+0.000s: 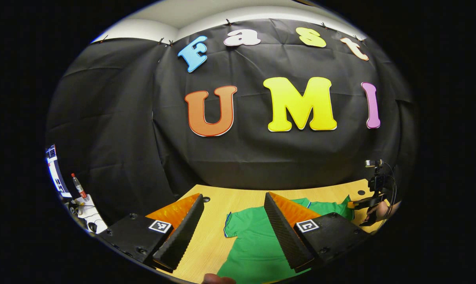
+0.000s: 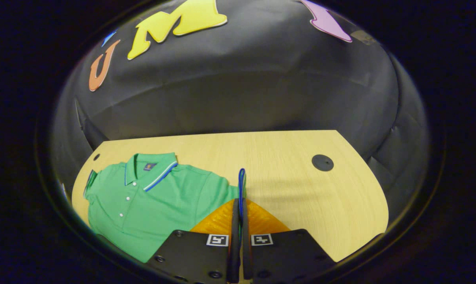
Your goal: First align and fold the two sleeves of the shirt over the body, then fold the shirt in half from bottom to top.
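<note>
A green polo shirt (image 2: 143,201) with a blue-and-white trimmed collar lies face up and flat on the wooden table (image 2: 301,197). My right gripper (image 2: 239,205) is shut on the blue-edged cuff (image 2: 241,179) of one short sleeve, which stands up out of the fingers. In the left gripper view the shirt (image 1: 253,240) lies under and between my fingers, its other sleeve (image 1: 232,225) spread on the wood. My left gripper (image 1: 234,197) hovers open over it, nothing between its fingers. Farther right, the right gripper (image 1: 356,204), held by a hand (image 1: 383,209), pinches the far sleeve.
A round black grommet (image 2: 322,162) sits in the table to the right of the shirt, and a smaller one (image 1: 206,199) near the back left. A red-capped bottle (image 1: 78,186) and white clutter stand off the table's left. A fingertip (image 1: 218,279) shows at the bottom edge.
</note>
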Tool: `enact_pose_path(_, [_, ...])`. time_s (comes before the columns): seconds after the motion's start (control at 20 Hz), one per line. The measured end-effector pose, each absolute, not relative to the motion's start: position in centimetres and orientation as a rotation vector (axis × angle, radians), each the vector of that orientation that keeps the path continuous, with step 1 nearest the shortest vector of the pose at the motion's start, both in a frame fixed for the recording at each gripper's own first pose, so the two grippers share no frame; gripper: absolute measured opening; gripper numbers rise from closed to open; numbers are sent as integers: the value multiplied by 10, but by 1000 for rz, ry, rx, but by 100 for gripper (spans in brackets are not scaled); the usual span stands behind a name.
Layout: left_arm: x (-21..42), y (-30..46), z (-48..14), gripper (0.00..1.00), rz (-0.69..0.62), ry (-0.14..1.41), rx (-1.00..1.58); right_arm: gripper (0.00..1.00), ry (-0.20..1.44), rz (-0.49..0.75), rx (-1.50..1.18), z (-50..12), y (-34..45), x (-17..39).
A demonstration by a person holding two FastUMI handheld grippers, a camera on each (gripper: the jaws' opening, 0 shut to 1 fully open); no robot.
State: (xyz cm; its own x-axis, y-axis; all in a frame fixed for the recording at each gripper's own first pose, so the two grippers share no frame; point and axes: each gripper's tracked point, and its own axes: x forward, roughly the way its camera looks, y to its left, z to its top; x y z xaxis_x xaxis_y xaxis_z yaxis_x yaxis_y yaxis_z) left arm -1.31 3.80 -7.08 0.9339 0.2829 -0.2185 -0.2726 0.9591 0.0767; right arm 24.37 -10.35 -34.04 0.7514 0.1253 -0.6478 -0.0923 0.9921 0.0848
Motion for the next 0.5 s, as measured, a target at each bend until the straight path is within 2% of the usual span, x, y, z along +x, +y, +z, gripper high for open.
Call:
enact_pose_path(0.05, [-15, 42, -72, 99, 288, 229, 42, 2, 701, 127, 43, -333, -97, 243])
enact_pose_path(0.1, [-16, 44, -71, 99, 292, 227, 42, 6, 688, 135, 41, -325, -90, 243])
enact_pose_path(0.2, [-19, 53, -71, 99, 305, 218, 38, 2, 662, 146, 40, -308, -77, 244])
enact_pose_path(0.3, [-23, 61, -71, 99, 322, 212, 25, 6, 650, 158, 34, -296, -63, 243])
enact_pose_path(0.5, [-31, 80, -73, 99, 361, 207, -11, 6, 654, 191, -16, -287, -29, 239])
